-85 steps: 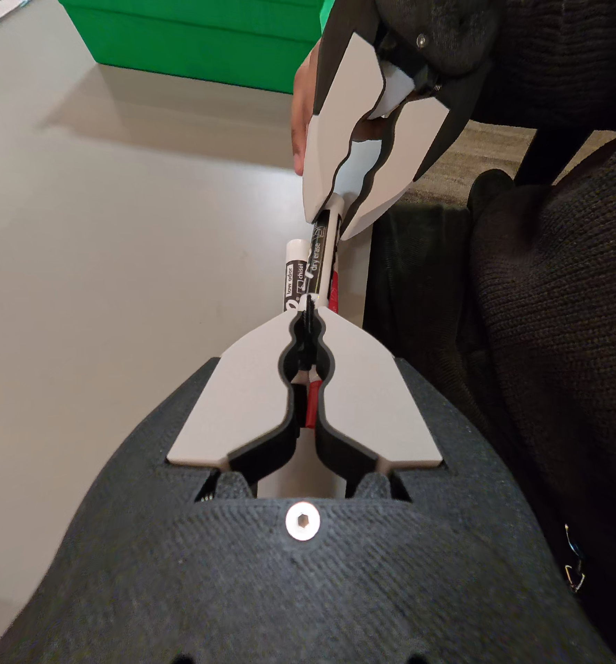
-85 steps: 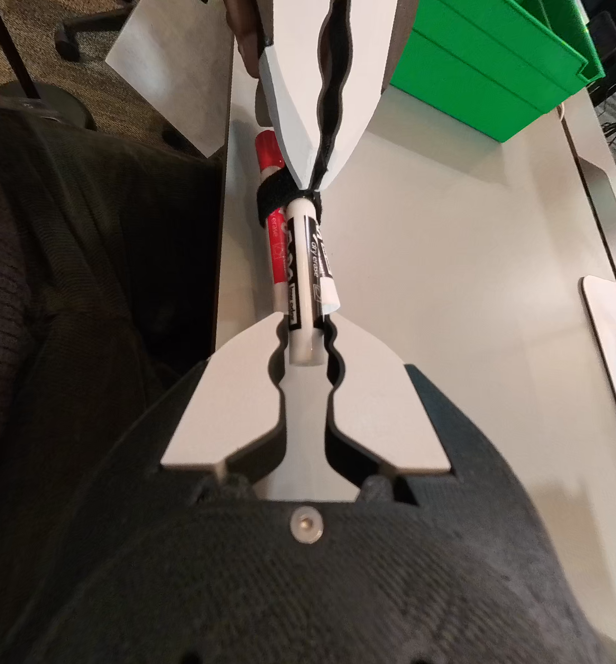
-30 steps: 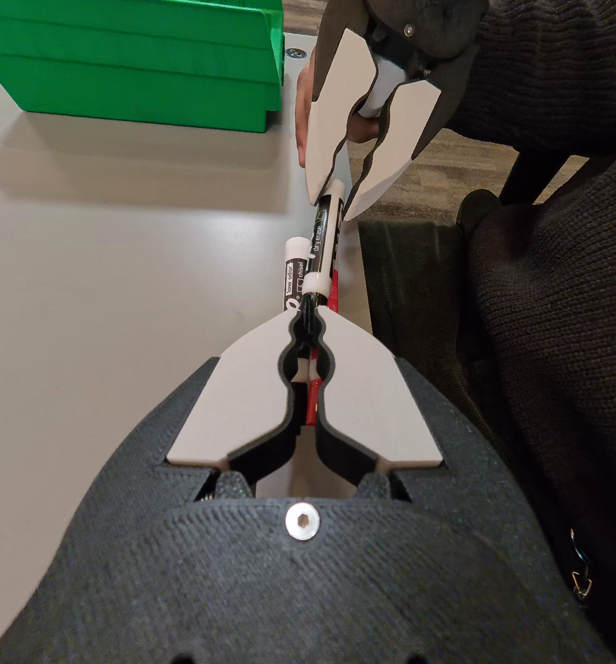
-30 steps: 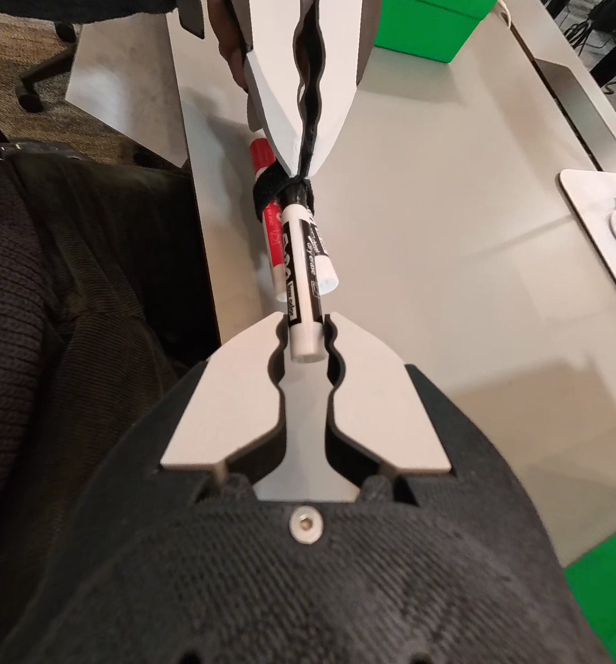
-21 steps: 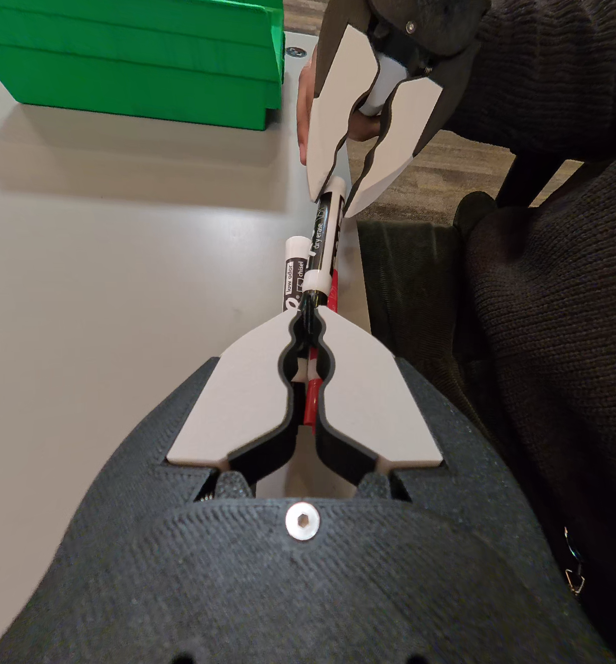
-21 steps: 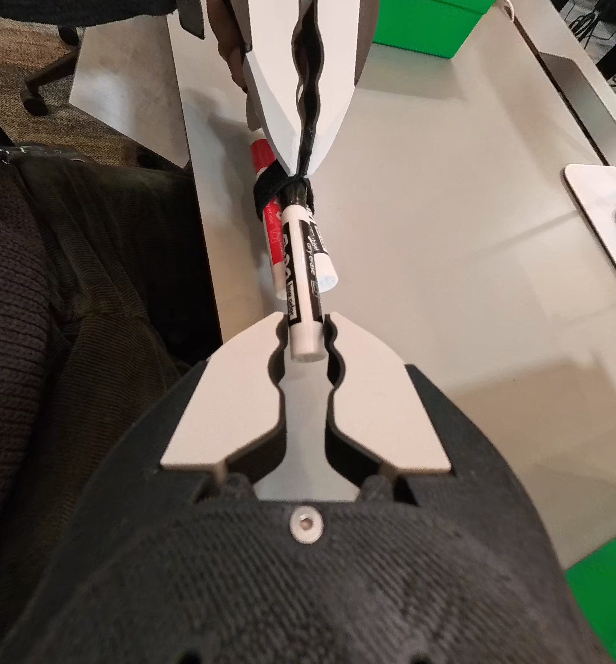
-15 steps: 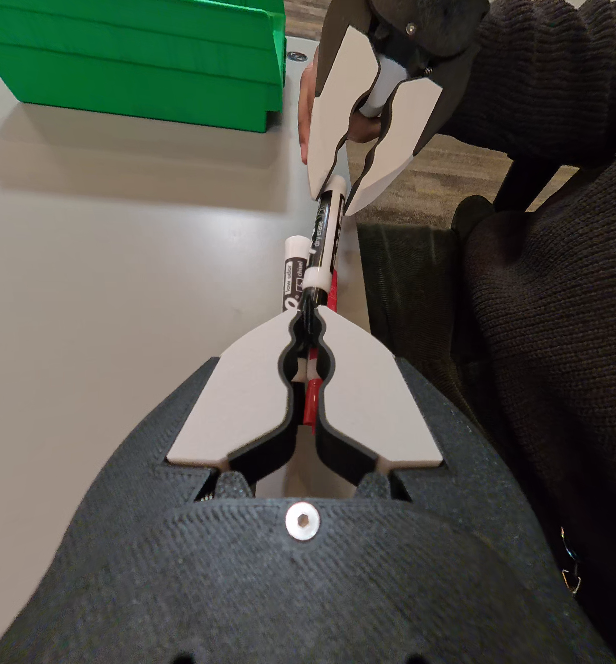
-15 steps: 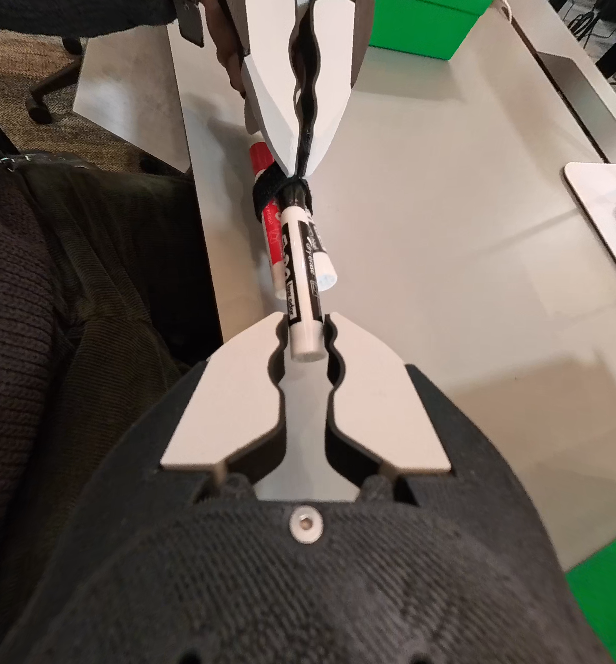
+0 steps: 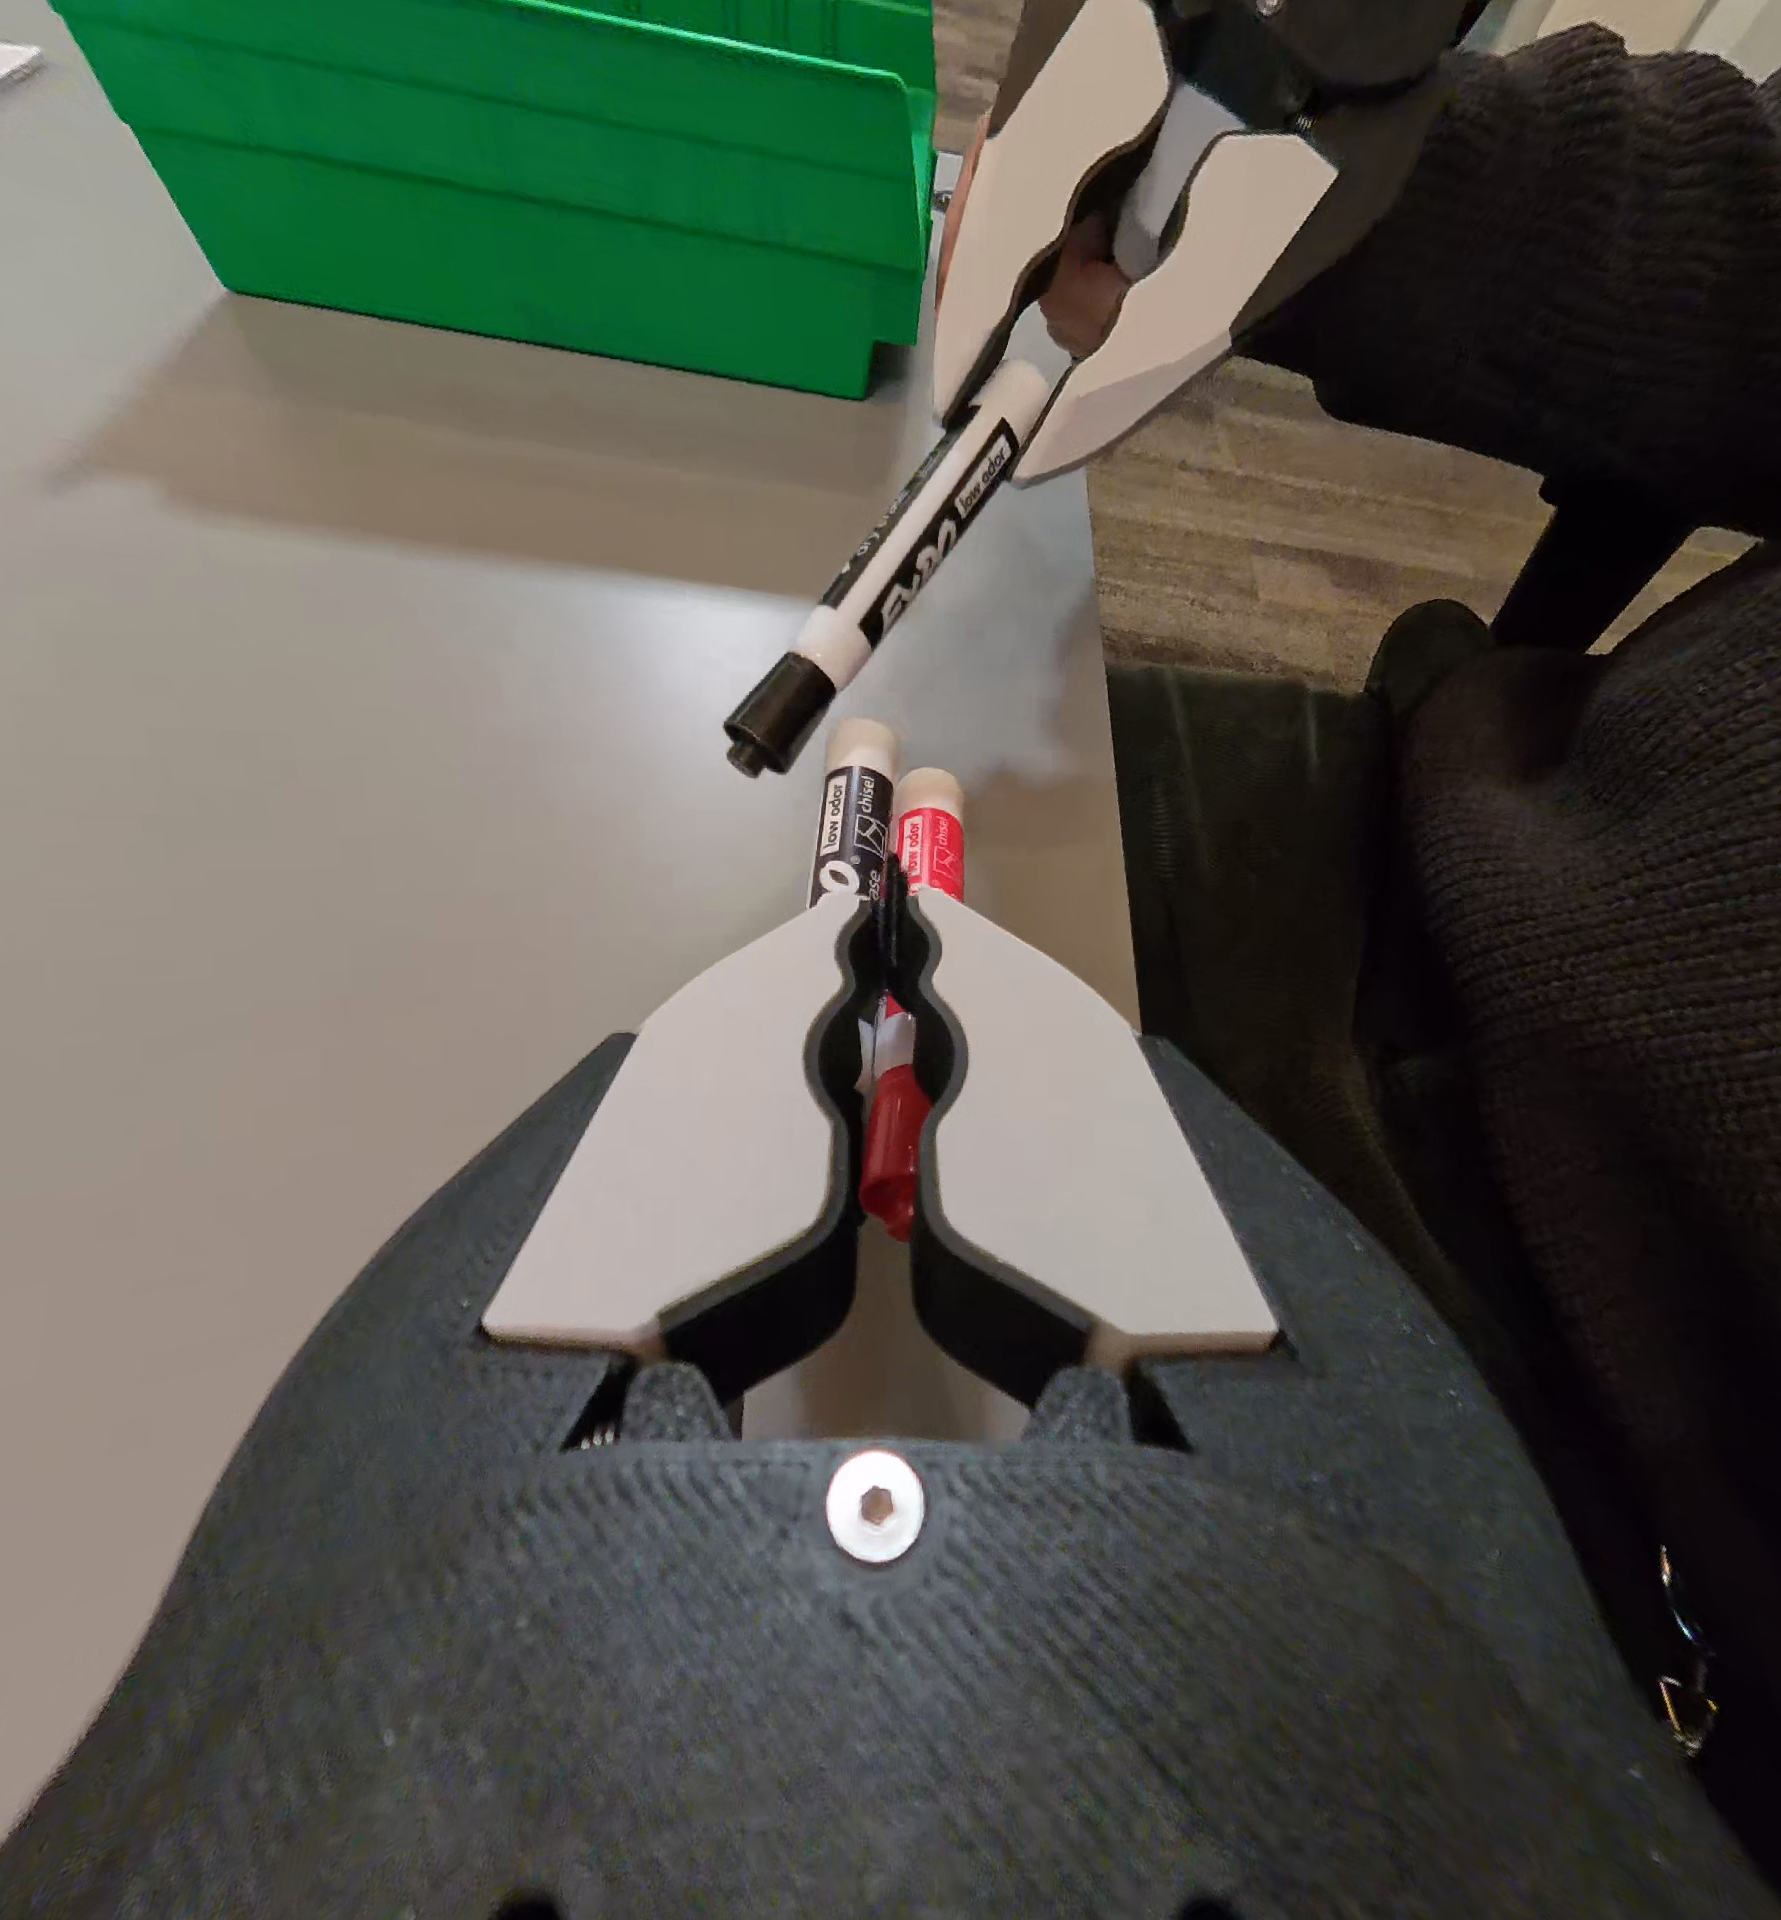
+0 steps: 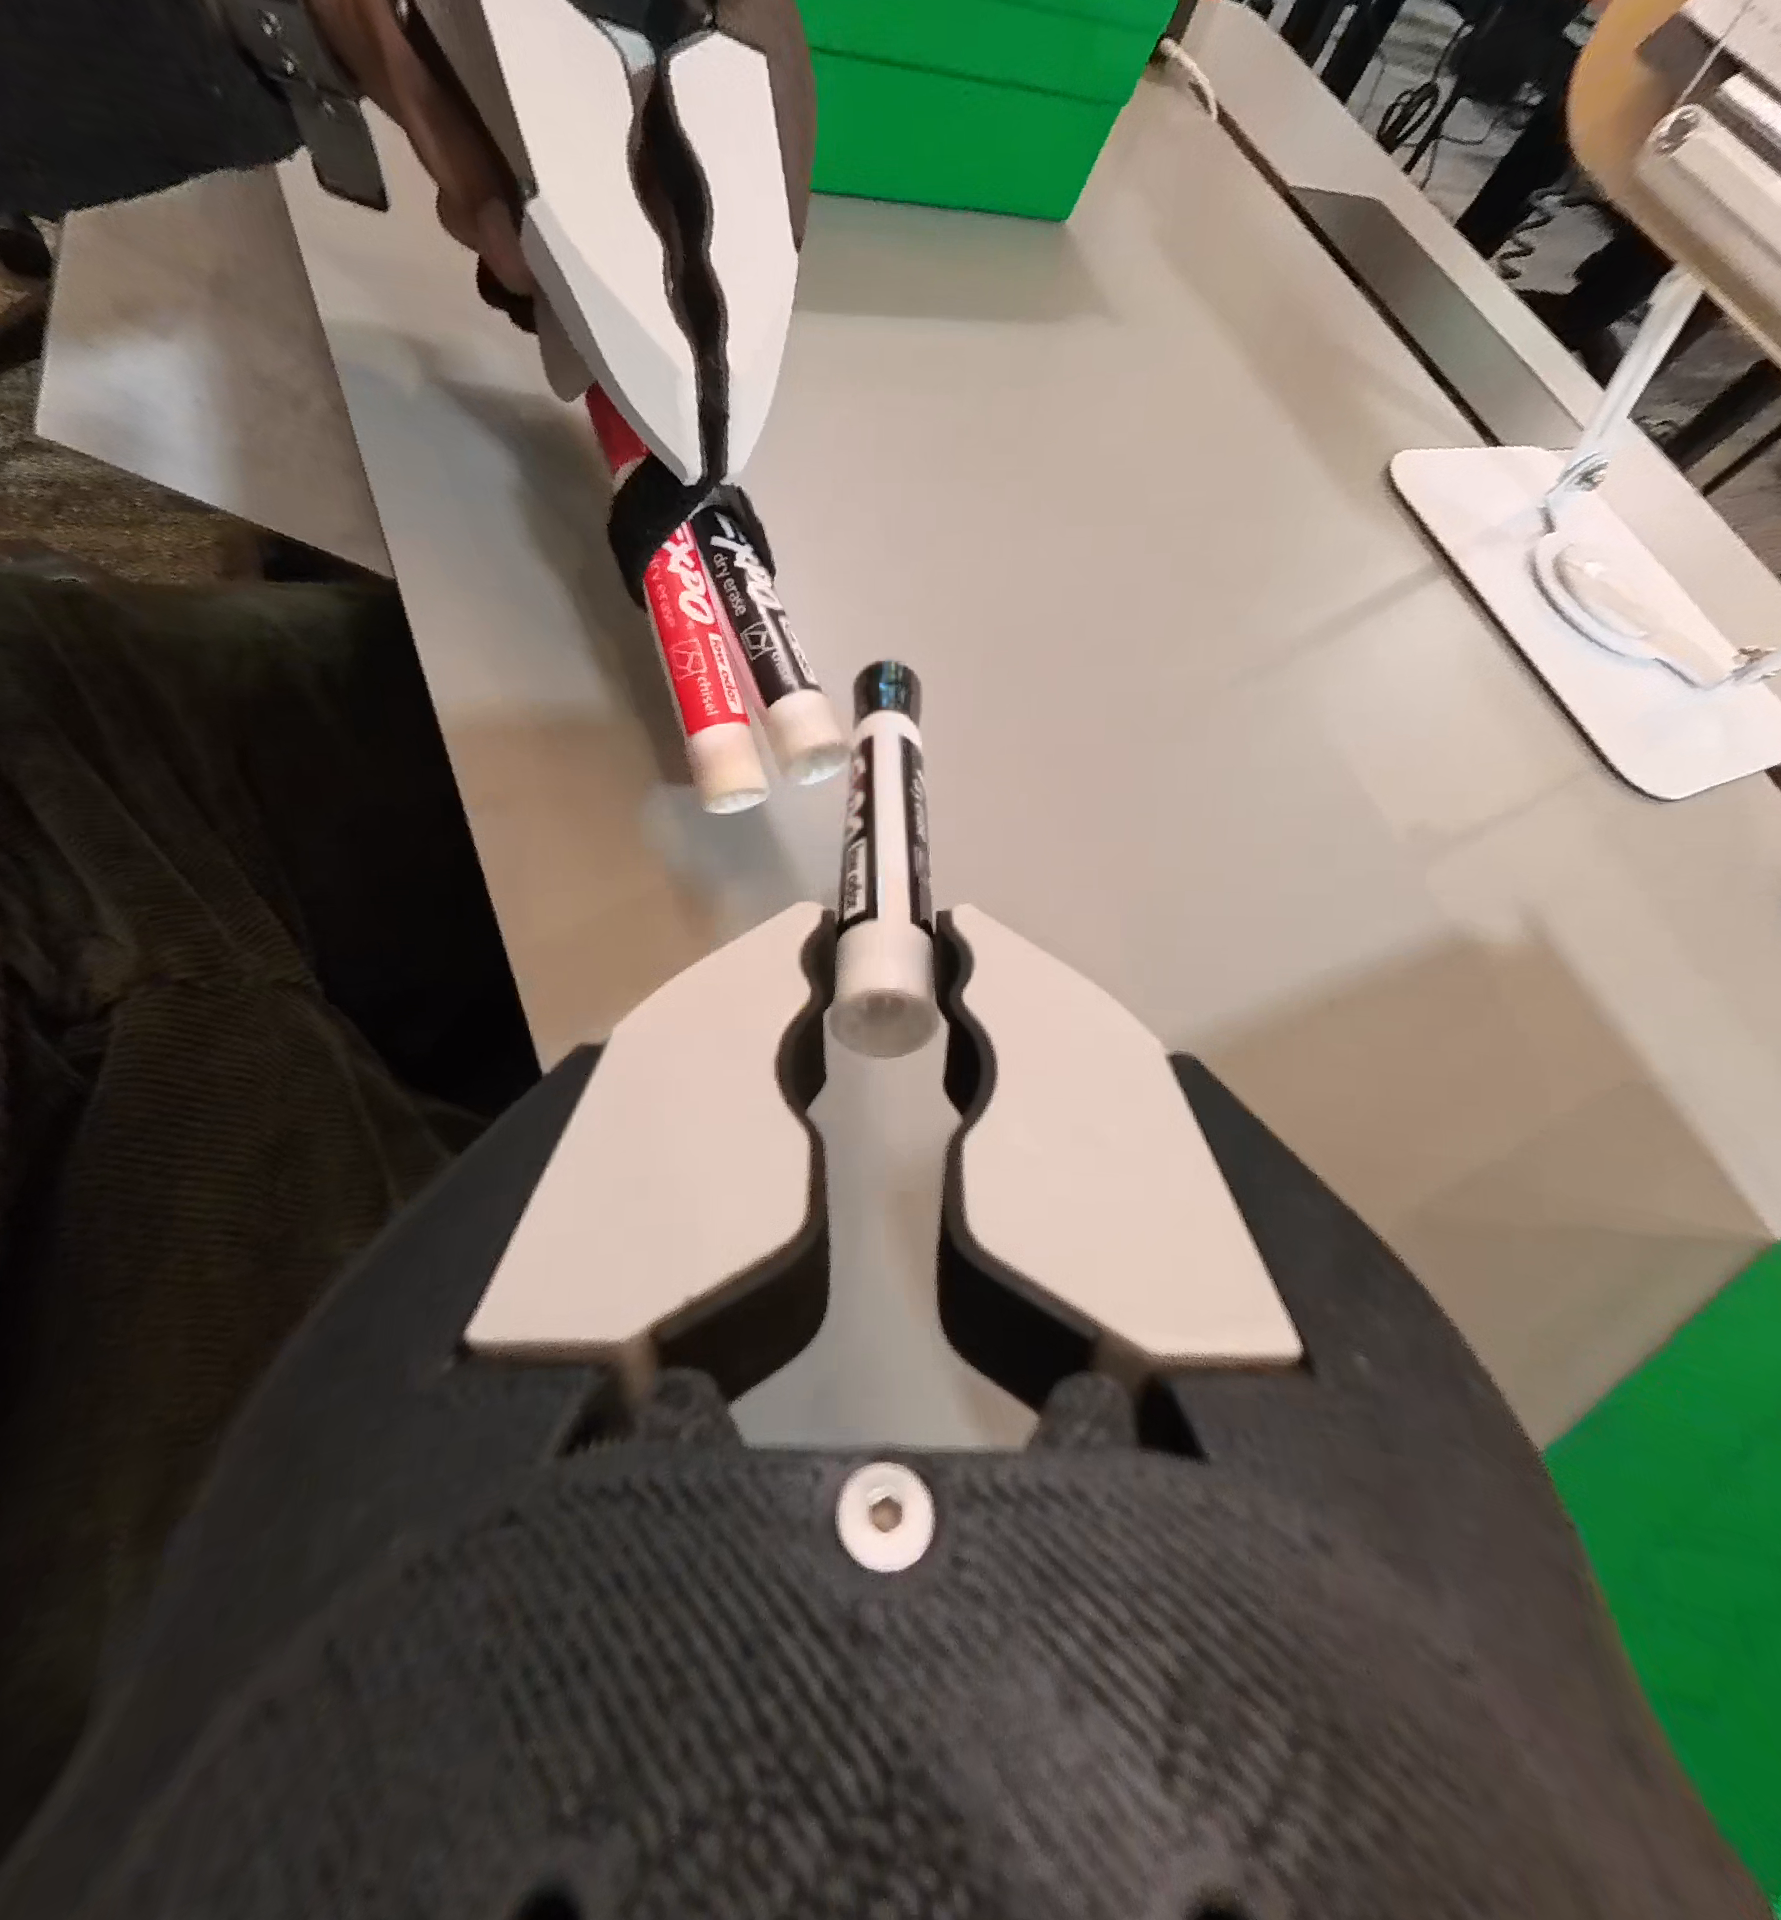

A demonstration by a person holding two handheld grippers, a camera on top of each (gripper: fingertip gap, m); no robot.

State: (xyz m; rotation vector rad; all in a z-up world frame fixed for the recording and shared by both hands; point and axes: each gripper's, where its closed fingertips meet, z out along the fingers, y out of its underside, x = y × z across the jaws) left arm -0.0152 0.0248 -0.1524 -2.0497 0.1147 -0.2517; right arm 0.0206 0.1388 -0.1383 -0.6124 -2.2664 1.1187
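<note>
My left gripper point(image 9: 886, 906) is shut on a black strap point(image 9: 891, 935) that binds a black marker point(image 9: 850, 831) and a red marker point(image 9: 930, 847), held just above the grey table point(image 9: 346, 727) near its edge. My right gripper point(image 10: 881, 914) is shut on the white tail of a second black marker point(image 10: 881, 821), which is free of the strap with its black cap pointing at the bundle. In the right wrist view the left gripper point(image 10: 704, 473) holds the strap point(image 10: 647, 530) with the red marker point(image 10: 694, 665) and black marker point(image 10: 777, 644) hanging from it. In the left wrist view the right gripper point(image 9: 1011, 426) holds the loose marker point(image 9: 896, 561).
A green bin point(image 9: 512, 187) stands at the back of the table, also in the right wrist view point(image 10: 948, 104). Another green bin point(image 10: 1717, 1455) is at the lower right. A white stand base point(image 10: 1592, 644) sits to the right. The person's dark clothing point(image 9: 1488, 1039) lies beside the table edge. The tips of one gripper are about 12 cm away from the tips of the other.
The right gripper has drawn its black marker out of the strap and away from the bundle. The left gripper still holds the strap with the other two markers.
</note>
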